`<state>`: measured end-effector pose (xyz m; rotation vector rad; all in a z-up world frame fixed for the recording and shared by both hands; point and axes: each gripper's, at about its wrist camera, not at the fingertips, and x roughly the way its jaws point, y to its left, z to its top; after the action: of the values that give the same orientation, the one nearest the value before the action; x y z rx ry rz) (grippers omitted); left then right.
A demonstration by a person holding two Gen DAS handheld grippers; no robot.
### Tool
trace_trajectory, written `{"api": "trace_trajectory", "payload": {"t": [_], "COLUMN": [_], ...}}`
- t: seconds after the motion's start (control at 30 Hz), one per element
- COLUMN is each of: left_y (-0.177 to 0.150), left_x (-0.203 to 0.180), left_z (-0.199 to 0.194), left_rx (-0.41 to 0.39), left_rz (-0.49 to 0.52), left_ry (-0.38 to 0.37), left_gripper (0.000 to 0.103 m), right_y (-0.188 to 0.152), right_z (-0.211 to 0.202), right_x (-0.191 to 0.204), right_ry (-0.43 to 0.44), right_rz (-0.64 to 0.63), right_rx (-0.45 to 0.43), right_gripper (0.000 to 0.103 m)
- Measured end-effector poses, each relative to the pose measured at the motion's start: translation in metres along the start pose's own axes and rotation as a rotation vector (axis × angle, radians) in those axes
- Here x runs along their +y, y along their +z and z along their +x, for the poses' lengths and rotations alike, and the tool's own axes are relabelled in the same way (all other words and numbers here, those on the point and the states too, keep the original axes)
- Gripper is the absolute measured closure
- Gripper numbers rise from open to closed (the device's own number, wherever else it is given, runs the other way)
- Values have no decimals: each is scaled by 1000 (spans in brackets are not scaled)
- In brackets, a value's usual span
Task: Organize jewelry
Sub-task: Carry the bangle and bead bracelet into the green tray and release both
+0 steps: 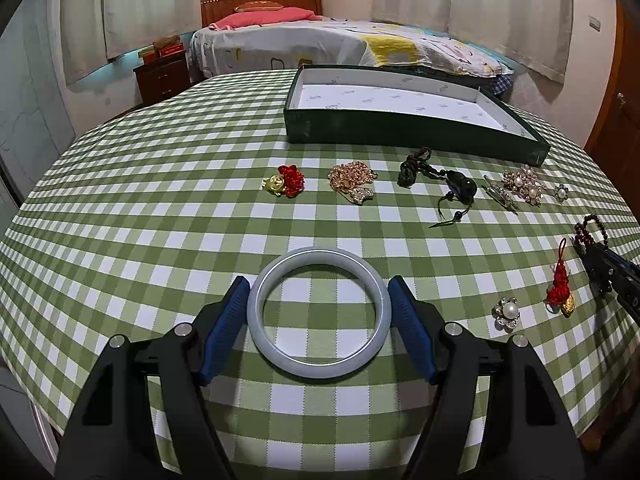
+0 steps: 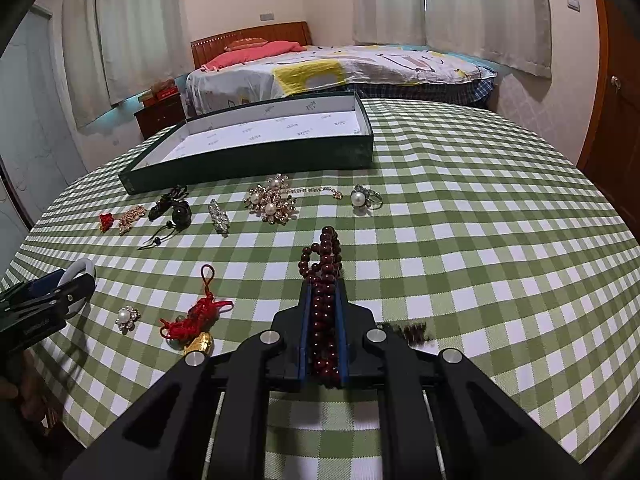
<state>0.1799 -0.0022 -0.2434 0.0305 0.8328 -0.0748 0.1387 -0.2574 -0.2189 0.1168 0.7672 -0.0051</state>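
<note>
Here my left hand-held gripper (image 1: 318,312) clasps the pale bangle (image 1: 318,314) at lower centre; my right hand-held gripper (image 2: 324,320) pinches dark red beads (image 2: 323,264).

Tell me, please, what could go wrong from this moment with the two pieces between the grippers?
1. The smooth pale green jade bangle sits between the left gripper pads; hard and round, it might slip out when lifted.
2. The right gripper is shut on the dark red bead bracelet, with loops hanging free in front; they could snag the dark green box wall.
</note>
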Motion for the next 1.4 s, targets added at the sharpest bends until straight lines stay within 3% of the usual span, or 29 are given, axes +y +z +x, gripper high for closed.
{"api": "trace_trajectory", "payload": {"t": [0.43, 0.63, 0.87, 1.1, 1.2, 1.4], "left_y": [10, 40, 95, 152, 168, 182], "left_x": [-3, -8, -21, -34, -38, -42], "left_z": [-20, -44, -53, -17, 11, 75], "left_rx": [-65, -153, -270, -305, -298, -211], "left_rz": [16, 17, 34, 40, 49, 54], "left_ry": [6, -15, -35, -64, -56, -46], "left_gripper": [34, 34, 34, 34, 34, 34], "right_y": [14, 43, 94, 145, 159, 164], "right_z": [-18, -36, -36, 0, 27, 88], "right_x": [6, 13, 15, 15, 13, 15], "right_ry": [25, 32, 41, 45, 47, 36], "right_rz": [2, -15, -24, -17, -8, -12], "right_rx": [-43, -130, -234, -280, -262, -159], "right_gripper": [92, 92, 92, 92, 92, 92]}}
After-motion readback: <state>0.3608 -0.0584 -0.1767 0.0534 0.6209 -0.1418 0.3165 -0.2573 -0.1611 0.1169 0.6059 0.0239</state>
